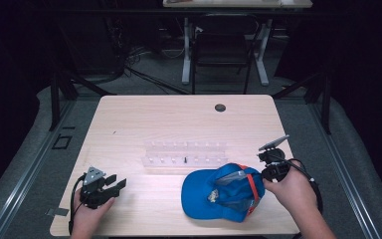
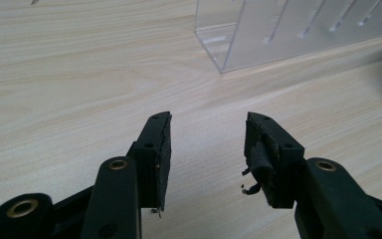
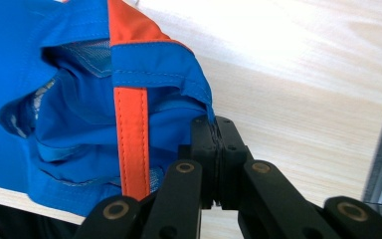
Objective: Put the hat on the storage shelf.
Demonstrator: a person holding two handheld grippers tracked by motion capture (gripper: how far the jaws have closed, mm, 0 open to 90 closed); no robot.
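Black two-jaw tools, brass rivets, grey plates, black cables.

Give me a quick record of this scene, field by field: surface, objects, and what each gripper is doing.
surface: light wooden table
objects: blue cap with orange strap; clear acrylic rack
cap position: near the table's front edge, right of centre
left gripper: open, holding nothing, low over bare wood
right gripper: shut on the blue cap's fabric edge

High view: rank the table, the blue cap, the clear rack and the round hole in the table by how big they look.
1. Table
2. Blue cap and clear rack: too close to rank; the rack is longer but thin, and sits farther from the camera
3. Round hole
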